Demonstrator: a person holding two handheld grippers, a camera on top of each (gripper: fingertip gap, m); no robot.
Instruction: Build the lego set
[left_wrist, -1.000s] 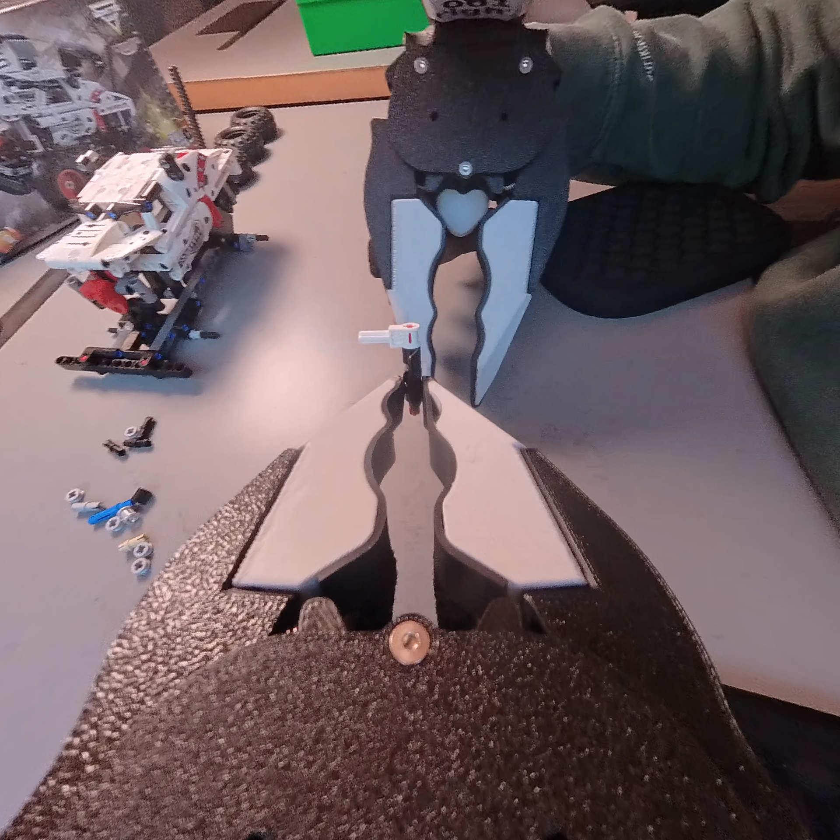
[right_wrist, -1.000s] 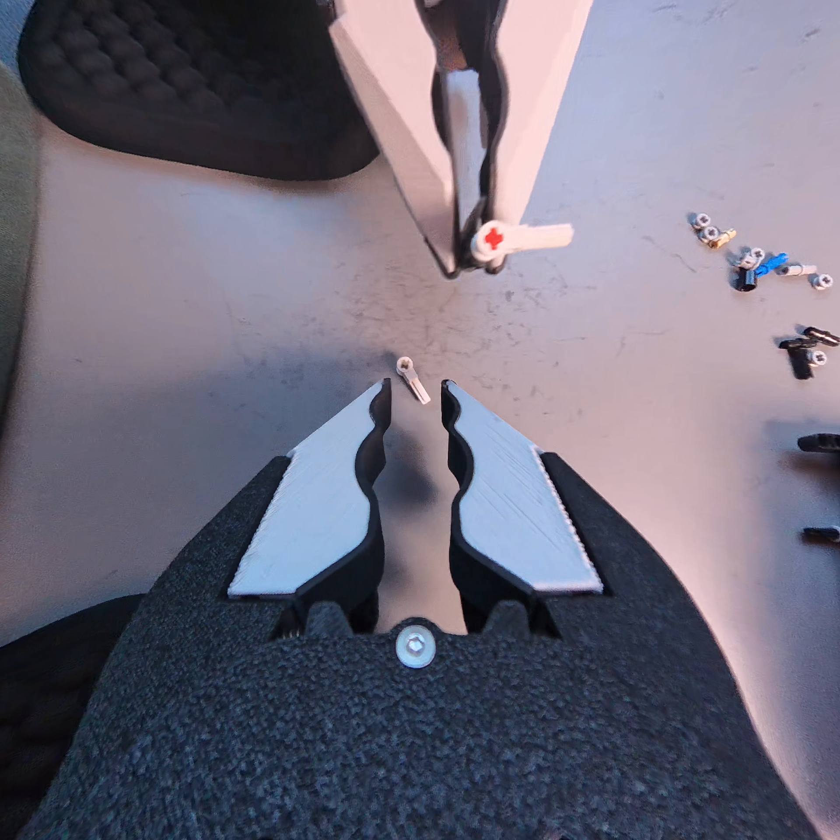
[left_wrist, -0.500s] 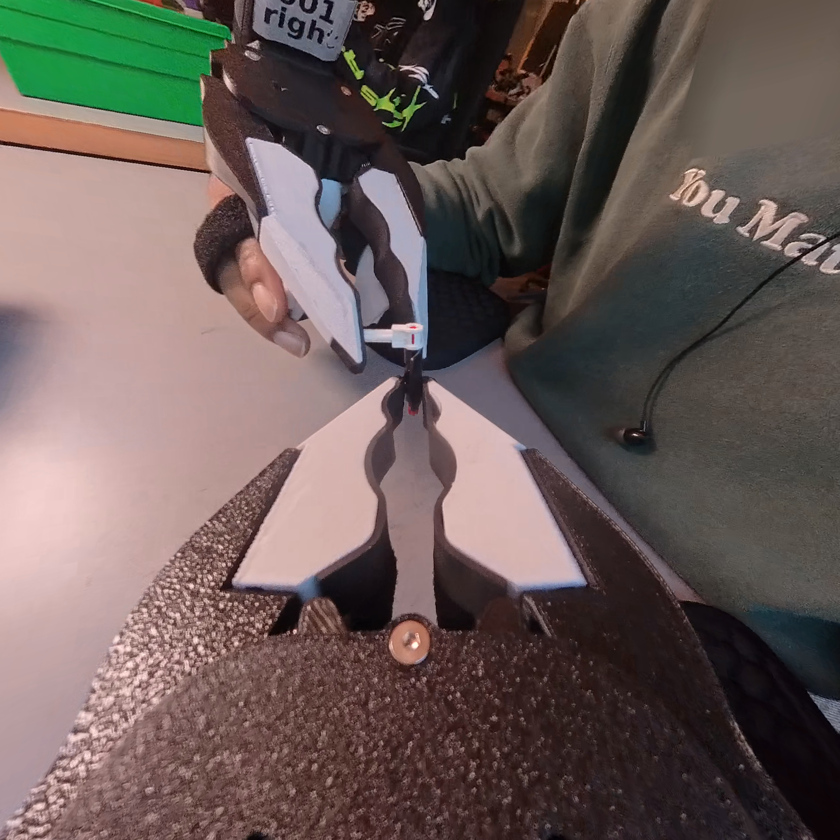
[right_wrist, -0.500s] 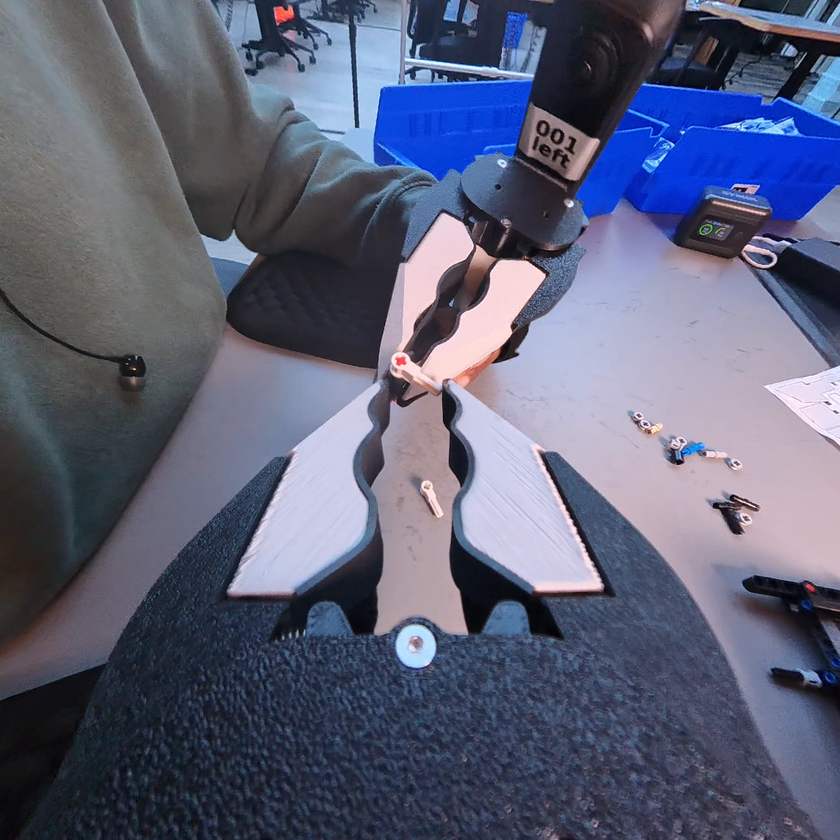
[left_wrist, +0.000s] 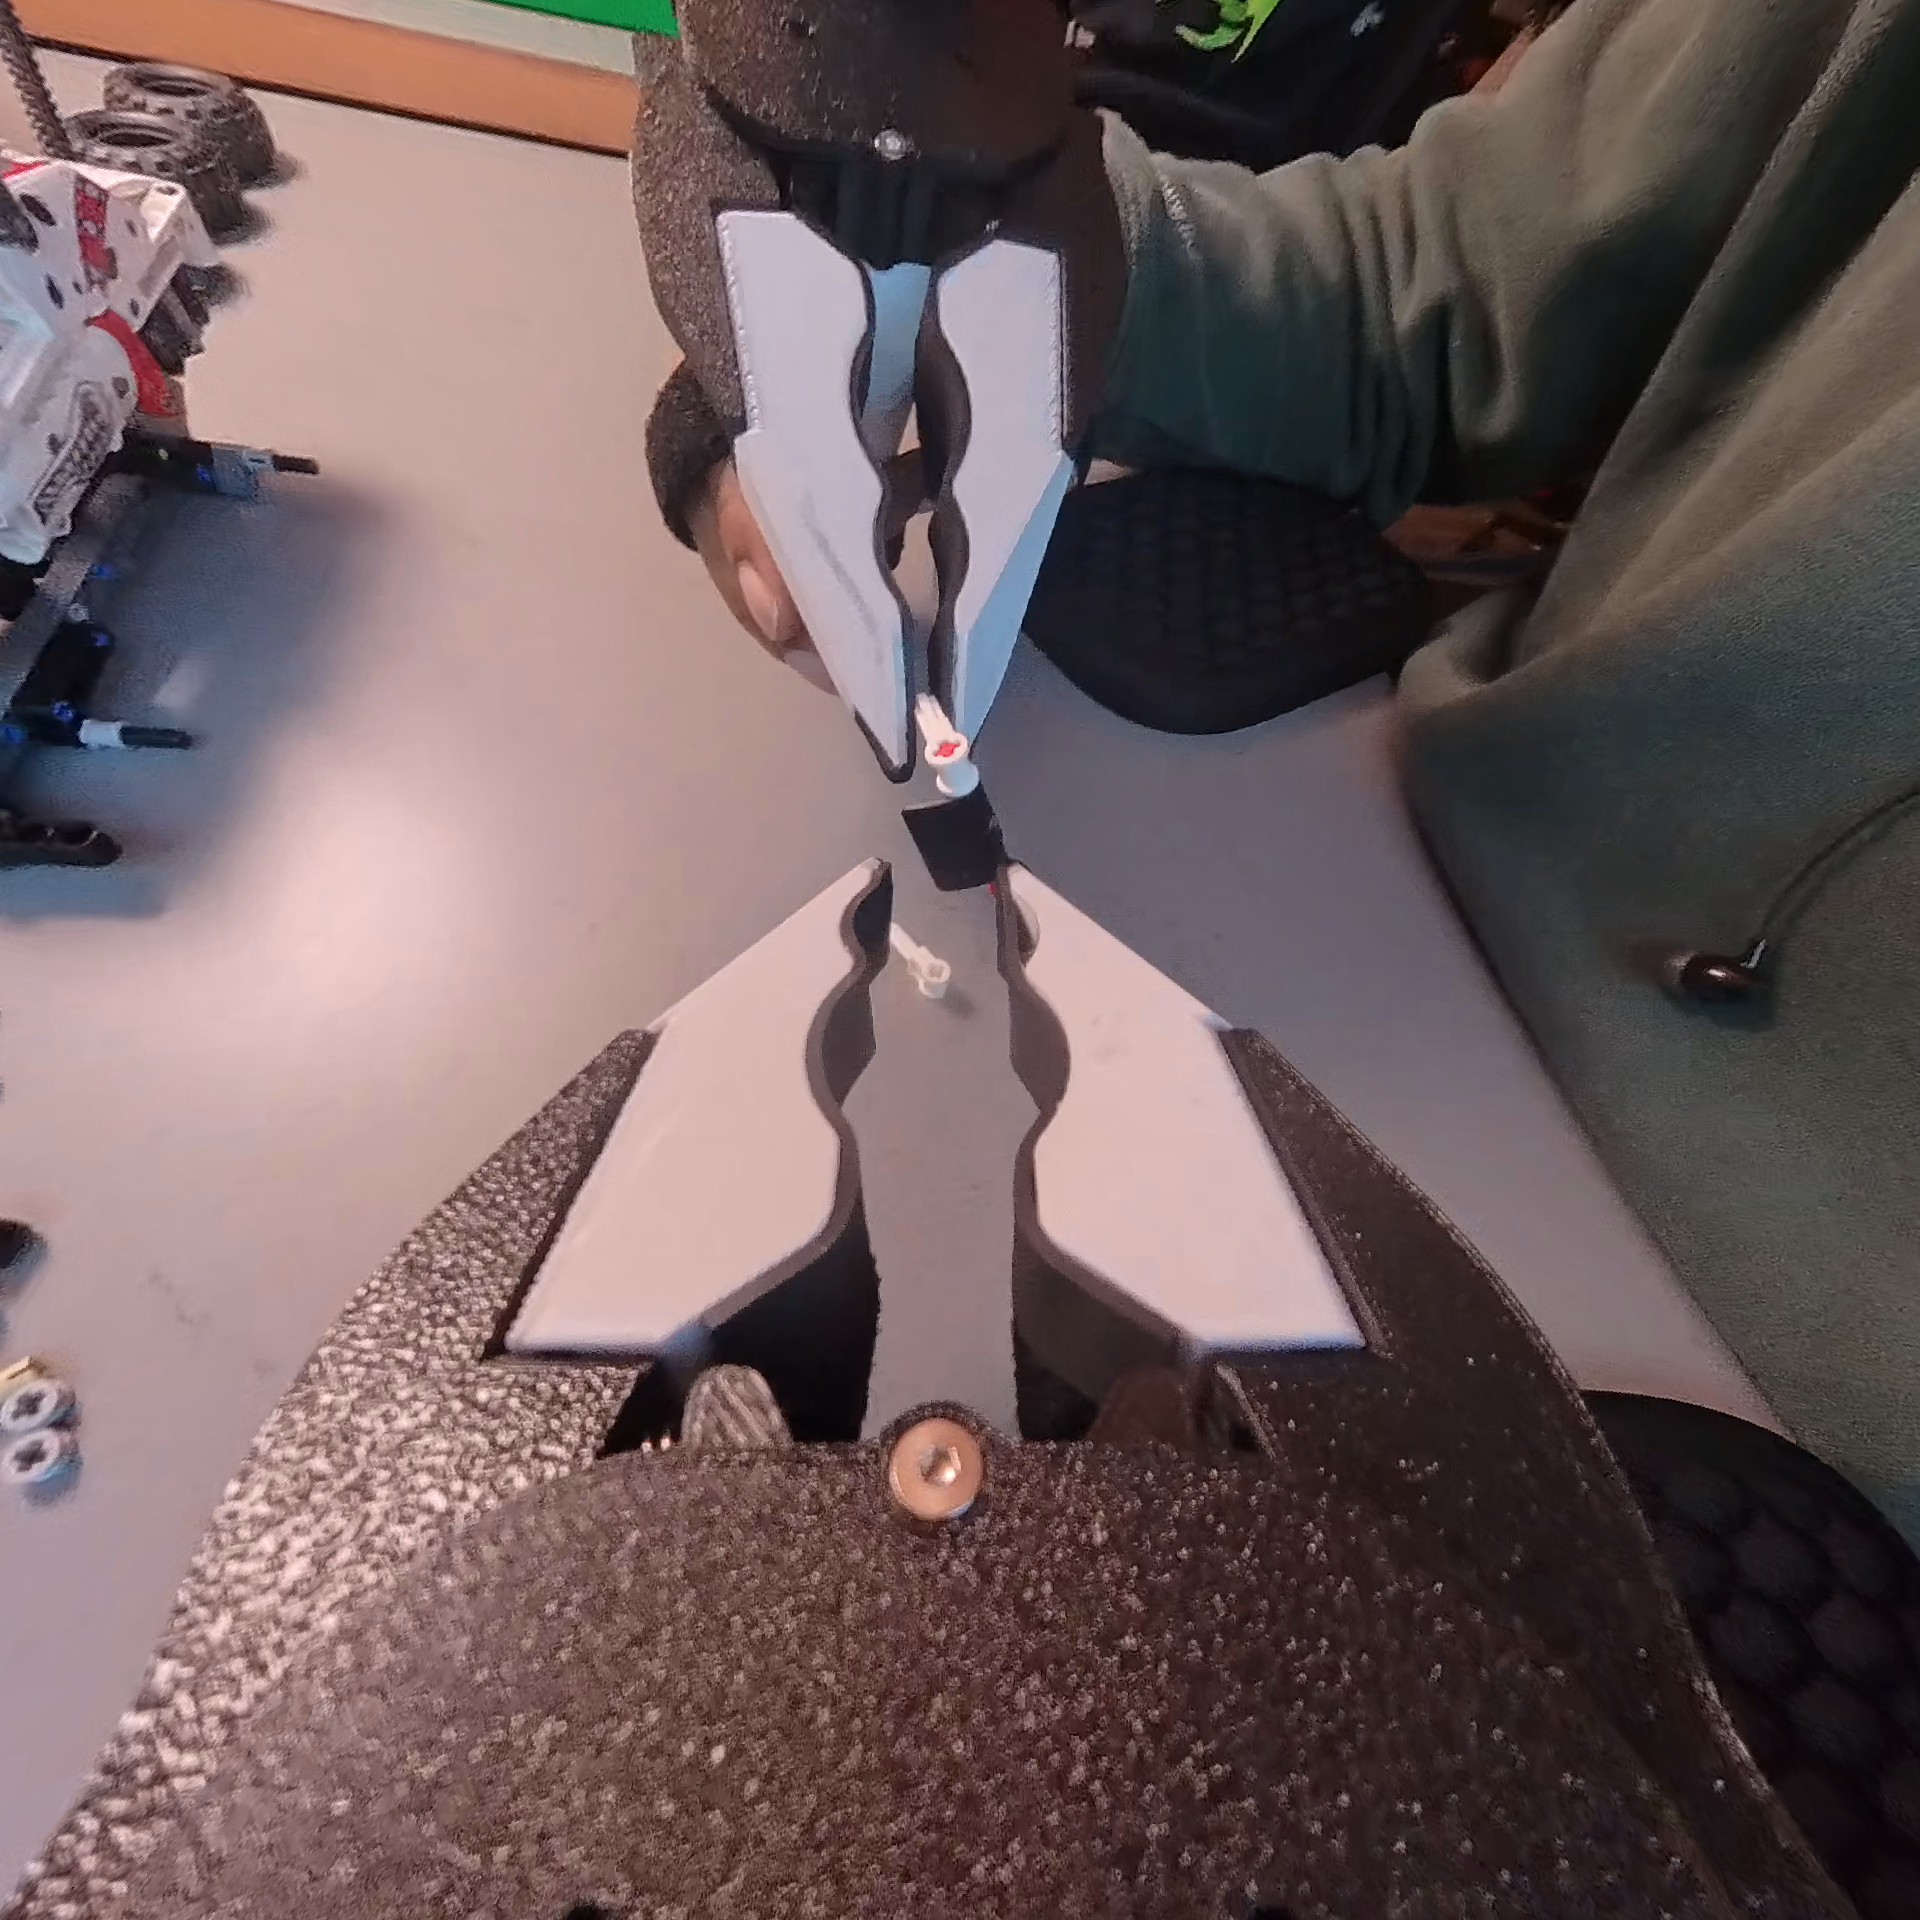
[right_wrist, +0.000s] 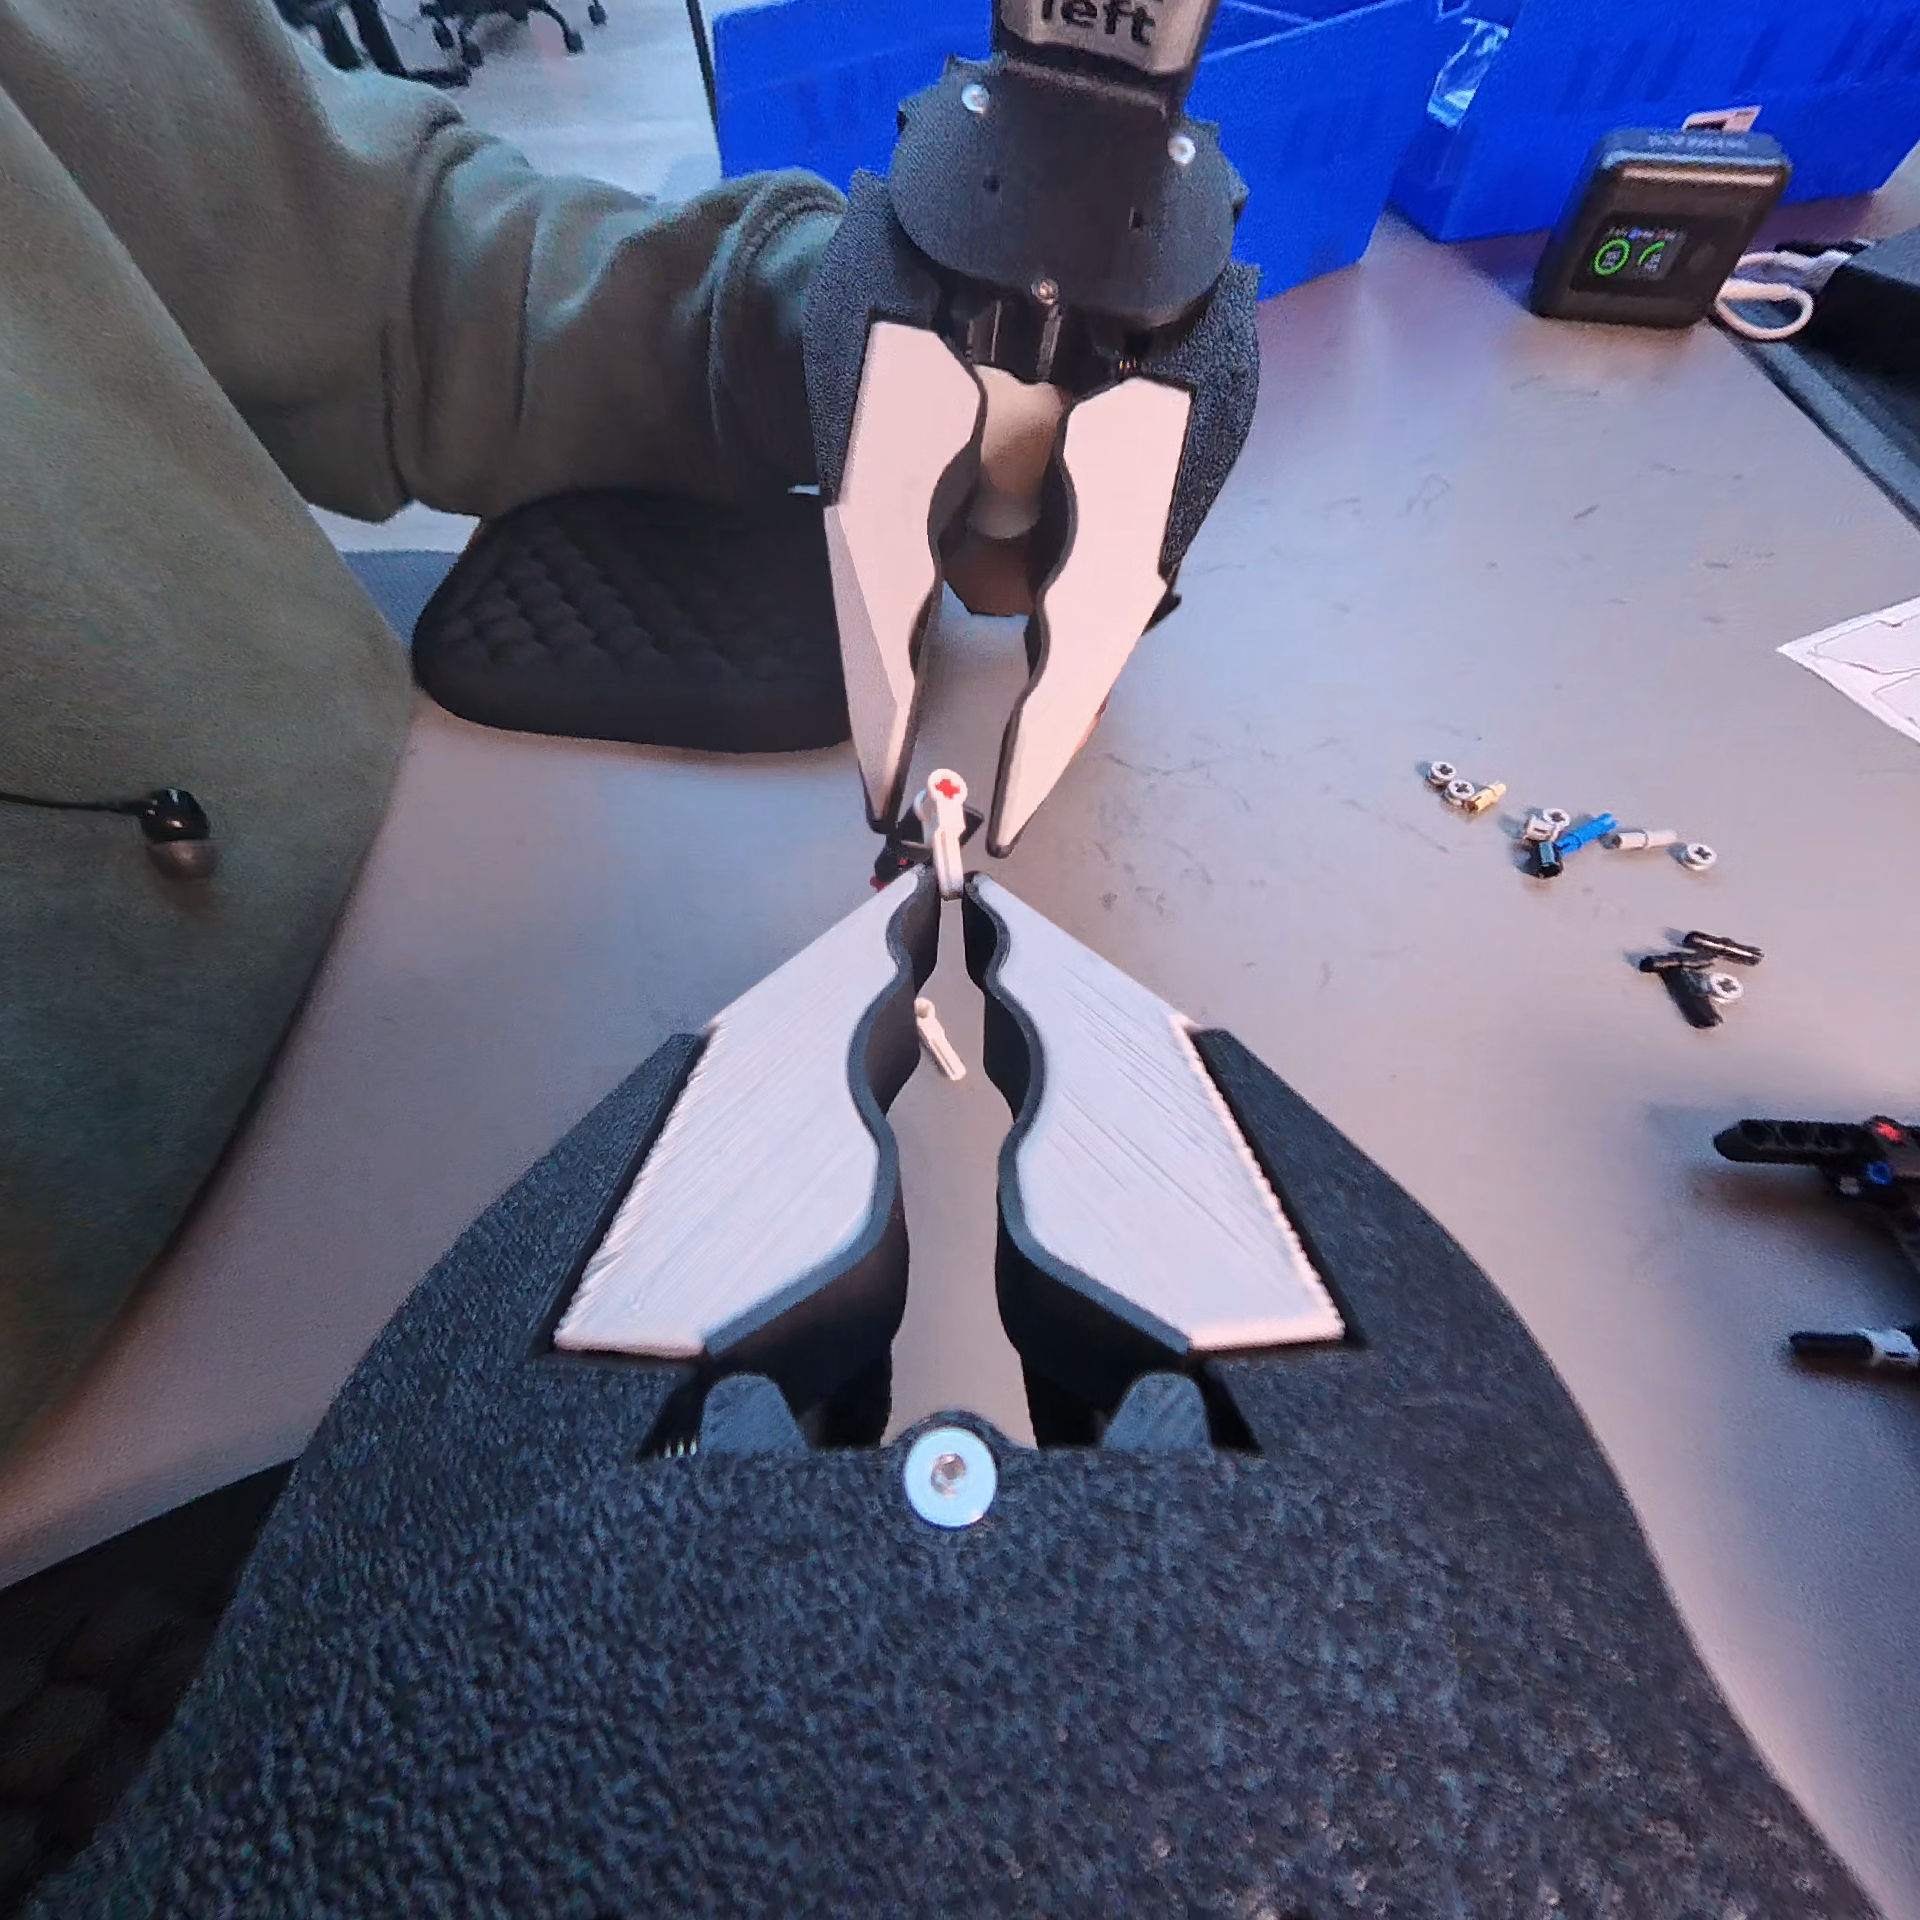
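A small white connector with a red axle end (left_wrist: 940, 743) is joined to a black piece (left_wrist: 951, 842). My right gripper (right_wrist: 948, 883) is shut on the white connector (right_wrist: 945, 831); it also shows in the left wrist view (left_wrist: 935, 753), coming from above. My left gripper (left_wrist: 948, 873) is open, its tips on either side of the black piece, which sits close to the right tip. The left gripper also shows in the right wrist view (right_wrist: 940, 836). Both are held above the grey table (left_wrist: 468, 727). A second white connector (left_wrist: 925, 961) lies on the table below.
A part-built white vehicle (left_wrist: 62, 343) and tyres (left_wrist: 166, 114) stand at the far left. Loose small pieces (right_wrist: 1558, 831), a black beam (right_wrist: 1829, 1143), blue bins (right_wrist: 1351, 104) and a small screen device (right_wrist: 1652, 229) are on the right. A person's green sleeve (right_wrist: 520, 312) and a black pad (right_wrist: 644, 623) are close by. The grippers are tip to tip, or close to it. Left tips and right tips are each some 20 cm from the black beam (right_wrist: 1829, 1143).
My left gripper has opened; it was shut on the black piece. My right gripper has closed on the white connector. Both grippers have tilted back toward the table.
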